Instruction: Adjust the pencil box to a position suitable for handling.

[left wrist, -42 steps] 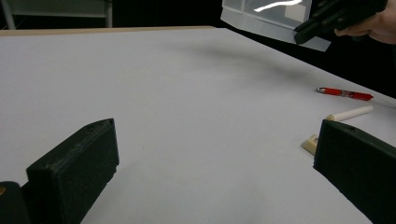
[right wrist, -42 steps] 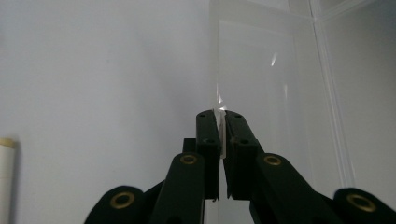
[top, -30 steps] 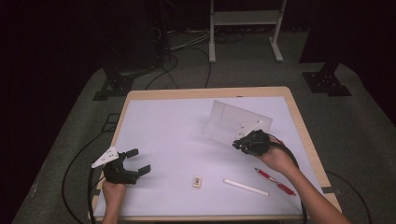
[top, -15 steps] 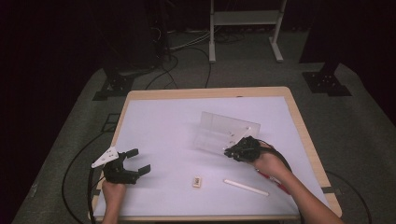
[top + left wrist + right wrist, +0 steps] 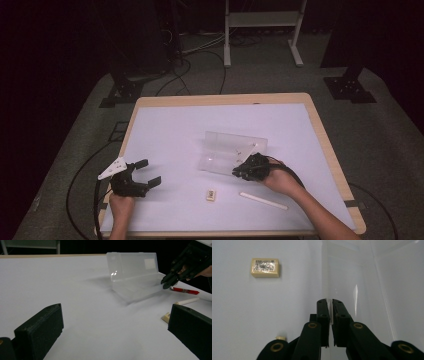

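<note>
A clear plastic case (image 5: 227, 149) stands open in the middle of the white table, lid up. My right gripper (image 5: 241, 172) is at its front right corner. In the right gripper view the jaws (image 5: 329, 308) are shut on the thin front wall of the case (image 5: 352, 277). My left gripper (image 5: 151, 171) hovers open at the front left with nothing between its fingers. From the left gripper view (image 5: 116, 315) I see the case (image 5: 135, 272) ahead, with the right gripper (image 5: 165, 282) pinching its end.
A small cream eraser (image 5: 211, 195) and a white stick (image 5: 263, 201) lie near the table's front edge. A red pen (image 5: 183, 290) lies beyond the stick (image 5: 187, 301), behind the right gripper. The eraser (image 5: 265, 267) lies left of the case wall.
The right gripper has pulled the open case left and toward the front edge. The left gripper has stayed put and open.
</note>
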`<control>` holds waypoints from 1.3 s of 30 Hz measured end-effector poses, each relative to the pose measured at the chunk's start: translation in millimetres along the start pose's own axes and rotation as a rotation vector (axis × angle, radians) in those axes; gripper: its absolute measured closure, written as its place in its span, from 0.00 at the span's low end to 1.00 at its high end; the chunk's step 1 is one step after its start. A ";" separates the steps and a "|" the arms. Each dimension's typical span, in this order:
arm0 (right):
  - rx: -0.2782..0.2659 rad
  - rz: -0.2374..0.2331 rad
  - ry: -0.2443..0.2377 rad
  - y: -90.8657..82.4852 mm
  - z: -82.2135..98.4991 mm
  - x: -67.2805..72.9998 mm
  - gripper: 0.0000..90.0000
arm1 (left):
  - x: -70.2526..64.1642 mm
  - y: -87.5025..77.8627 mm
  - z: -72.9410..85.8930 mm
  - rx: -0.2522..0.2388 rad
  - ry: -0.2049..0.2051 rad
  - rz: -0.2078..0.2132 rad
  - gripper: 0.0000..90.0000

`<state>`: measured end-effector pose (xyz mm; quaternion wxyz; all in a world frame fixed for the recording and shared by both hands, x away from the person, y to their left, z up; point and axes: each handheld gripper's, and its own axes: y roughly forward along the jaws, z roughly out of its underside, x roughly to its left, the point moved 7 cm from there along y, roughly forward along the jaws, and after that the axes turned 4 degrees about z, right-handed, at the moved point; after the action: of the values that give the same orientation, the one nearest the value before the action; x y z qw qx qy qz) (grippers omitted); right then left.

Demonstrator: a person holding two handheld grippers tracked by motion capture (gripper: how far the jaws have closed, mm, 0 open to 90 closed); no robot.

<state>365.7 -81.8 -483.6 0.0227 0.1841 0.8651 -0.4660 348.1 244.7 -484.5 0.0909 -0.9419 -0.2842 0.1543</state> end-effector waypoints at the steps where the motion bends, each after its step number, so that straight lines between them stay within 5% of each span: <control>1: 0.003 -0.004 -0.001 1.7 0.1 1.3 0.94 | -0.1 0.1 0.0 -0.001 0.000 0.000 0.00; 32: 0.028 -0.080 0.060 18.8 10.9 13.5 0.94 | -0.5 0.0 -0.1 0.000 0.007 0.003 0.00; 39: 0.020 -0.096 0.078 17.9 9.7 14.4 0.87 | -0.4 0.0 -0.1 0.000 0.006 0.002 0.00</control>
<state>357.1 -76.6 -506.4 -0.0355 0.1608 0.8684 -0.4677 347.8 244.5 -484.4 0.0918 -0.9426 -0.2828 0.1519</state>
